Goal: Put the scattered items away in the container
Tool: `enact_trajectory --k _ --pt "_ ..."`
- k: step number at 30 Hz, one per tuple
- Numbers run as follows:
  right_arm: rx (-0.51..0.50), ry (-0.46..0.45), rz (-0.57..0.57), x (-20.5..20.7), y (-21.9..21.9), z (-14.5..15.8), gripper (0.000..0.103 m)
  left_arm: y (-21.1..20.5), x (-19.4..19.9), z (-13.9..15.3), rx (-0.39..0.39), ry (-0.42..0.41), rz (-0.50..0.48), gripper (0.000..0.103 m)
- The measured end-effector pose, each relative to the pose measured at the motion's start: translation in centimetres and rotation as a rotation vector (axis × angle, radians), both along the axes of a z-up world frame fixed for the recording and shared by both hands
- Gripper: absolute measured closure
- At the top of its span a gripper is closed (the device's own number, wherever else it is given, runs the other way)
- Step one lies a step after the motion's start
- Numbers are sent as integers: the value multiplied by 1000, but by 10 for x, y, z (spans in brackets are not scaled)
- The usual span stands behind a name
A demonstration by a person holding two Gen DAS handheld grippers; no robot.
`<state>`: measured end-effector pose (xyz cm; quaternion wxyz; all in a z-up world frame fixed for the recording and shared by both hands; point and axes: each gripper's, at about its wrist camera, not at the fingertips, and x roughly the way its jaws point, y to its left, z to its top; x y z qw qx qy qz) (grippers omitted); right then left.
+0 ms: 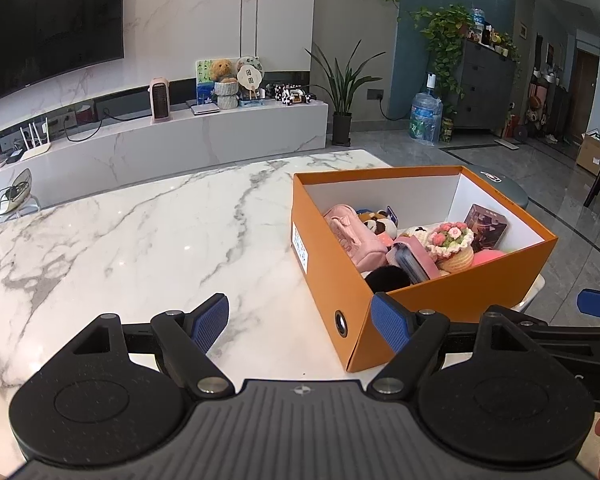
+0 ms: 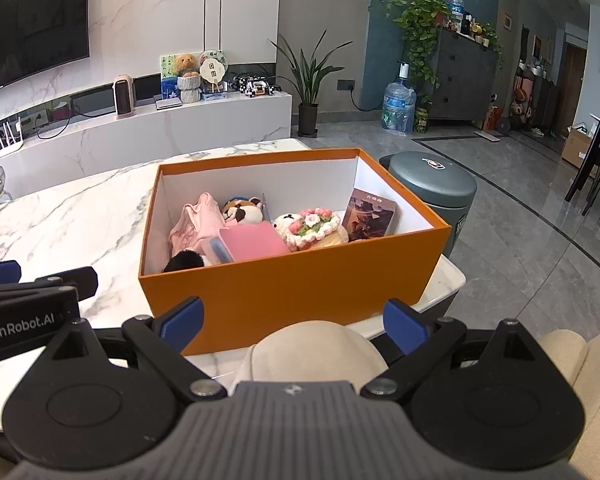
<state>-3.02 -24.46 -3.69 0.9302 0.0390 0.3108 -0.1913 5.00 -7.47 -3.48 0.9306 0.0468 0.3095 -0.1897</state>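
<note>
An orange box point(image 1: 460, 290) stands open on the white marble table point(image 1: 140, 240), near its right end. Inside lie a pink pouch point(image 2: 198, 216), a plush animal point(image 2: 244, 210), a pink case point(image 2: 252, 242), a crocheted flower cake point(image 2: 314, 224), a purple card box point(image 2: 370, 216) and a black pompom point(image 2: 184, 261). My left gripper point(image 1: 300, 322) is open just before the box's near corner; its right fingertip point(image 1: 390, 326) overlaps the box wall. In front of the box's long side point(image 2: 292, 284) my right gripper point(image 2: 293, 322) is open and holds nothing.
A beige rounded cushion point(image 2: 316, 350) sits low between the right fingers, apart from them. A grey-green bin point(image 2: 432, 192) stands on the floor past the table's right end. The other gripper point(image 2: 24, 304) is close on the left. Behind are a TV console point(image 1: 180, 140) and a potted plant point(image 1: 342, 92).
</note>
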Motion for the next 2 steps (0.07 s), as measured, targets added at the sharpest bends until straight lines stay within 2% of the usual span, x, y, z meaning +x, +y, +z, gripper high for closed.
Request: enact_trajectory --k 2 --pt "-5 3 2 1 2 -1 6 3 0 0 -4 1 5 10"
